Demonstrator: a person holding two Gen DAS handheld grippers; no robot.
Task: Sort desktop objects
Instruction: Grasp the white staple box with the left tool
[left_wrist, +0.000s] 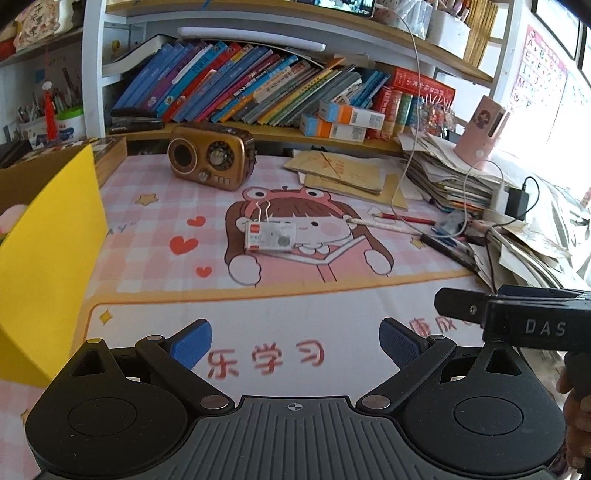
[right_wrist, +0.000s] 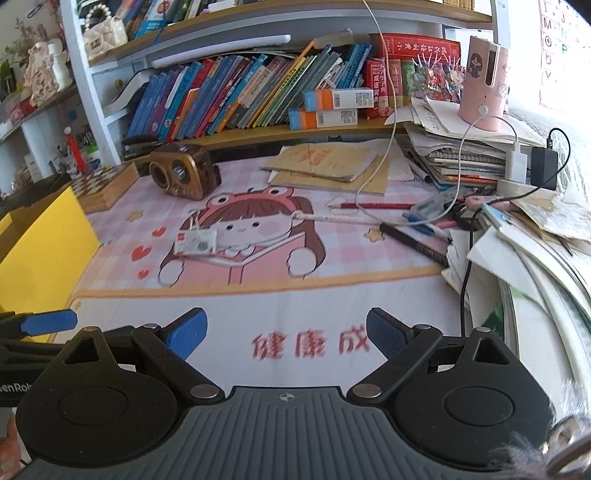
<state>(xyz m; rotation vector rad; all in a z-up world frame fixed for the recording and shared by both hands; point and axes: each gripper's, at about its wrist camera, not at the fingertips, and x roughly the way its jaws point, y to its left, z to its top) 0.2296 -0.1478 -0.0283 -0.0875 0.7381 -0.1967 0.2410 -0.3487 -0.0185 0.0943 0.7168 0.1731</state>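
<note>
Landmark: cartoon desk mat (left_wrist: 332, 306)
Left gripper (left_wrist: 295, 343): fingers spread, empty, over mat's near edge
Right gripper (right_wrist: 286, 334): fingers spread, empty, likewise
Clip box (left_wrist: 271, 236): mid-mat
Radio (left_wrist: 212, 160): mat's far edge

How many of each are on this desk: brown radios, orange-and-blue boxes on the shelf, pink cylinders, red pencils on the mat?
Brown radio: 1
Orange-and-blue boxes, stacked on the shelf: 2
Pink cylinder, on the paper pile: 1
Red pencil, on the mat: 1
Total: 5
</note>
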